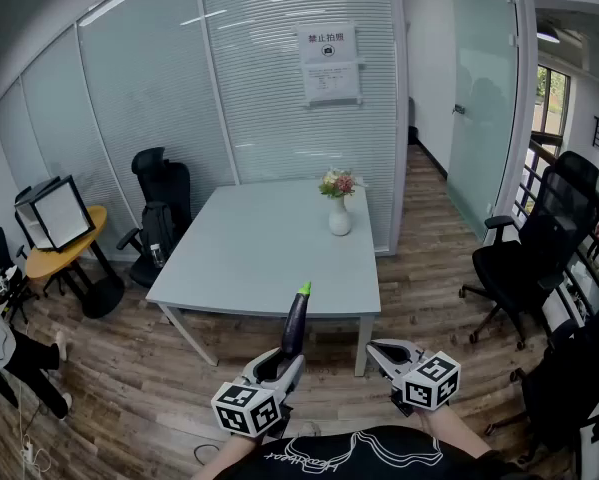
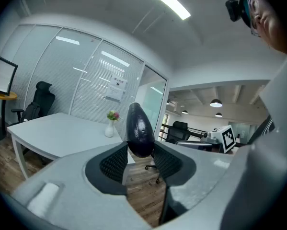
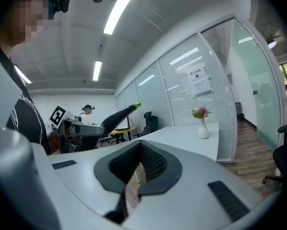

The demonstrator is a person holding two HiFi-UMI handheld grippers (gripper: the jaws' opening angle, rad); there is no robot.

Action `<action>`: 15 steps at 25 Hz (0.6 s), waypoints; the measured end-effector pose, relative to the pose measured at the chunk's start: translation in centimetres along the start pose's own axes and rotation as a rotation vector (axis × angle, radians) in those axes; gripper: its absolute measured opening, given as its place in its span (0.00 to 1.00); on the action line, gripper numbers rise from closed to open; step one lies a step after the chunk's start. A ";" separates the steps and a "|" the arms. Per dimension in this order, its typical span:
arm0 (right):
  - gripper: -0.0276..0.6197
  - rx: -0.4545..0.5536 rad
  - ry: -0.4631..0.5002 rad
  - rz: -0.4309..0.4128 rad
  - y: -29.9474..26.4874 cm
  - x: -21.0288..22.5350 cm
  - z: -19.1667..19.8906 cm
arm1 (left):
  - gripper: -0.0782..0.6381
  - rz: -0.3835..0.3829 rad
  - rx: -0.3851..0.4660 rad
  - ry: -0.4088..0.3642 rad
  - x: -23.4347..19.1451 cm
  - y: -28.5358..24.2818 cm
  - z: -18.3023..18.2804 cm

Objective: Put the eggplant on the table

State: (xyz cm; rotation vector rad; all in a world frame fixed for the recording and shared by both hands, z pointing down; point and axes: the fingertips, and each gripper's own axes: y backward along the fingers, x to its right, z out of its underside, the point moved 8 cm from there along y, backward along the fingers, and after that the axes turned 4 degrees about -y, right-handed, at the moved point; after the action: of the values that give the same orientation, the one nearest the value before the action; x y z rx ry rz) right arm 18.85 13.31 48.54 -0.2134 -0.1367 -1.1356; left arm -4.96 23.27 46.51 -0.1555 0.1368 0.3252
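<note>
A dark purple eggplant (image 1: 295,318) with a green stem points forward and up from my left gripper (image 1: 289,356), which is shut on its thick end. In the left gripper view the eggplant (image 2: 139,128) stands between the two black pads (image 2: 114,163). It hangs over the wooden floor, just short of the near edge of the light grey table (image 1: 269,258). My right gripper (image 1: 373,346) is beside it at the same height, shut and holding nothing. The right gripper view shows the eggplant (image 3: 115,116) off to the left and the table (image 3: 181,135) ahead.
A white vase of flowers (image 1: 339,213) stands near the table's far edge. Black office chairs (image 1: 159,208) (image 1: 534,258) sit to the left and right. A round yellow table with a box (image 1: 64,238) is at the far left, near a person (image 1: 4,343). Glass walls lie behind.
</note>
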 end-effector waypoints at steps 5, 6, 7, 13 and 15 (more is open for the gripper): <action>0.06 0.005 -0.007 0.001 0.7 -0.3 0.0 | 0.35 0.005 0.002 0.001 0.6 0.3 -0.2; 0.06 0.005 0.000 0.003 0.7 -0.4 -0.1 | 0.35 0.005 0.003 -0.001 0.7 0.4 -0.3; 0.06 0.005 0.008 0.005 0.8 -0.5 -0.1 | 0.35 0.005 0.005 -0.004 0.8 0.5 -0.4; 0.06 -0.001 0.015 0.006 0.9 -0.5 0.1 | 0.35 0.008 0.002 -0.004 1.0 0.4 -0.4; 0.06 -0.001 0.012 0.010 1.0 -0.2 0.2 | 0.35 0.009 0.000 -0.002 1.1 0.2 -0.3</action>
State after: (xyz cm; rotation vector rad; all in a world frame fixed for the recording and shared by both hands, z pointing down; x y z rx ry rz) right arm 19.65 13.95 48.60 -0.2082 -0.1239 -1.1268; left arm -4.02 23.73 46.03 -0.1551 0.1360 0.3345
